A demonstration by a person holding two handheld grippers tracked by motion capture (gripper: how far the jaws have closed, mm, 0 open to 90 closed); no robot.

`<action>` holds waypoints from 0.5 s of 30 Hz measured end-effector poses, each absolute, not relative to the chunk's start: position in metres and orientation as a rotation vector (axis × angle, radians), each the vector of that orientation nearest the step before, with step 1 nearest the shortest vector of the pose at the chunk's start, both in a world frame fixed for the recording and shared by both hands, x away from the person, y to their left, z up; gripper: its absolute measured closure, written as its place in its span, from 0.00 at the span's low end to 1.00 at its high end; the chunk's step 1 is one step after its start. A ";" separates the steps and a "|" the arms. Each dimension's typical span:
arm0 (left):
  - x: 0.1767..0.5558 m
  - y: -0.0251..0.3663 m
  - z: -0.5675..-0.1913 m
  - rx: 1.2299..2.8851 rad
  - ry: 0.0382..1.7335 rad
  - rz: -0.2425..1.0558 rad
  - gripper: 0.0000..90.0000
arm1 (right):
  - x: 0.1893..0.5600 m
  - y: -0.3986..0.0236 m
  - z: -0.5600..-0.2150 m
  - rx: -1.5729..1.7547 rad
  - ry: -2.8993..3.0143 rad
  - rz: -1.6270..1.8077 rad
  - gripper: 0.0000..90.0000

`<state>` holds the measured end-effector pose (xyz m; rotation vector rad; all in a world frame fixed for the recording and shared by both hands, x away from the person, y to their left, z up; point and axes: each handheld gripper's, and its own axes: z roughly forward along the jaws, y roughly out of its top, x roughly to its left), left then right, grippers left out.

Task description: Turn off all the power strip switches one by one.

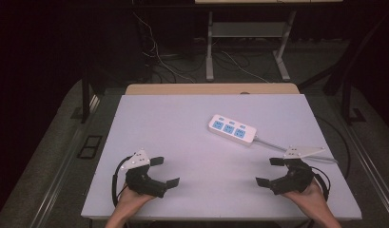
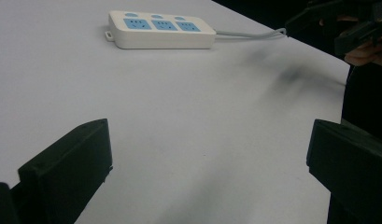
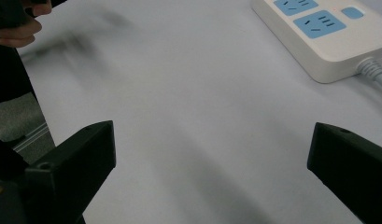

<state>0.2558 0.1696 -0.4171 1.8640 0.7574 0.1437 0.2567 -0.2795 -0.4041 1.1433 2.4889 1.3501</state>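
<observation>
Power strip [image 1: 232,129] lies well beyond both grippers' spread jaws, untouched.

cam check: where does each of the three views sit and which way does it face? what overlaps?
High view: above the person's side, facing forward and down on the table; both hands, left tool, right tool.
Left gripper view: on the left tool, facing the power strip; own jaws wide apart.
Right gripper view: on the right tool; same.
Shared: all three show the power strip.
</observation>
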 end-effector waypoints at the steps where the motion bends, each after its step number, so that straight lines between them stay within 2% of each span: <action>1: 0.256 0.170 -0.417 1.864 0.756 0.143 0.00 | 0.257 -0.280 -0.404 1.143 2.489 1.350 0.01; 15: 0.256 0.170 -0.418 1.864 0.761 0.148 0.00 | 0.272 -0.277 -0.388 1.106 2.543 1.321 0.01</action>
